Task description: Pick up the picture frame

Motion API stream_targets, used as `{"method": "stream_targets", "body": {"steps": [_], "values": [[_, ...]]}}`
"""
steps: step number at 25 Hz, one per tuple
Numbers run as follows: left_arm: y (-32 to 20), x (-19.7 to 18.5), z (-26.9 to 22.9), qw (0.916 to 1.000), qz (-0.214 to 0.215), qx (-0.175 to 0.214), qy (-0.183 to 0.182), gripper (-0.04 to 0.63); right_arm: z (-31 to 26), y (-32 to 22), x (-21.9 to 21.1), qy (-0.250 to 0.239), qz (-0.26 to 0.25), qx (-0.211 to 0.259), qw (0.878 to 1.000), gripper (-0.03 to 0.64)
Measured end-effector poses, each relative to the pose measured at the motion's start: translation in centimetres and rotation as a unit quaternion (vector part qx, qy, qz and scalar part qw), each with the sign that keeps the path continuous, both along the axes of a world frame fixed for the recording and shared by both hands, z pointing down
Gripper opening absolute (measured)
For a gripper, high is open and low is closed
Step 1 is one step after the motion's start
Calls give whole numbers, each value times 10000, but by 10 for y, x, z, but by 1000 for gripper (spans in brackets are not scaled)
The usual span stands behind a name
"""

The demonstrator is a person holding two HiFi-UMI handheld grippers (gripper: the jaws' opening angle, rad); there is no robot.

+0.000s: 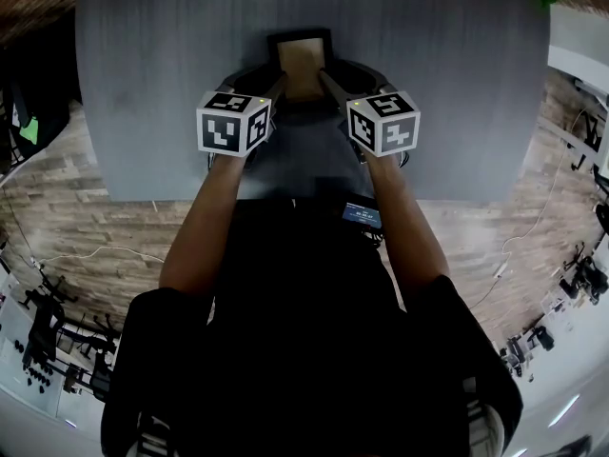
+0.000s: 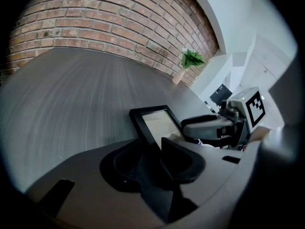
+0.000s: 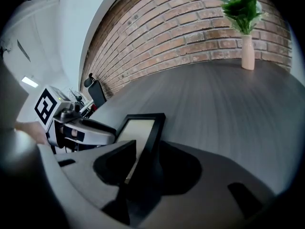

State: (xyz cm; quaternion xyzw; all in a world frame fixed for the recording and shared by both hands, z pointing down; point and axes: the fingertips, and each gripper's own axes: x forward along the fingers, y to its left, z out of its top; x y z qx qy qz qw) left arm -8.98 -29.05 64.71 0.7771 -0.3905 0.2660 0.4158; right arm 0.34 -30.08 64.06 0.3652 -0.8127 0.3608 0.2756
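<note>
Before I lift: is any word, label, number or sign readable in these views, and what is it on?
No readable words in any view.
Black-and-white left marker cube on the left gripper: square code pattern, no letters.
Black-and-white right marker cube on the right gripper: the same.
Small blue tag at the person's waist: light print, too small to read.
Black rectangular picture frame: plain tan insert, no print.
</note>
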Motion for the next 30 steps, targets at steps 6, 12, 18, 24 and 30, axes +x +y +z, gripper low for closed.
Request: {"method": "stream_targets", "body": {"steps": [6,12,18,24,30], "values": [[1,0,-1,9999,75,59,-134,126,3,2,-5,198,-150,64,9997,119],[1,-2,3,9995,84,105,-295,118,6,3,-8,280,-213,113,9993,112],[1,-1,0,9994,-73,57,-318,107,-3,2,-7,228,-136,224,9994,103],[-5,-2,-30,9979,-223,450,-406,97,-34,0,-6,82,-181,618,9979,95],[-10,7,-86,9913,-391,1185,-430,94,-89,-6,5,-103,-83,1184,9929,92]]}}
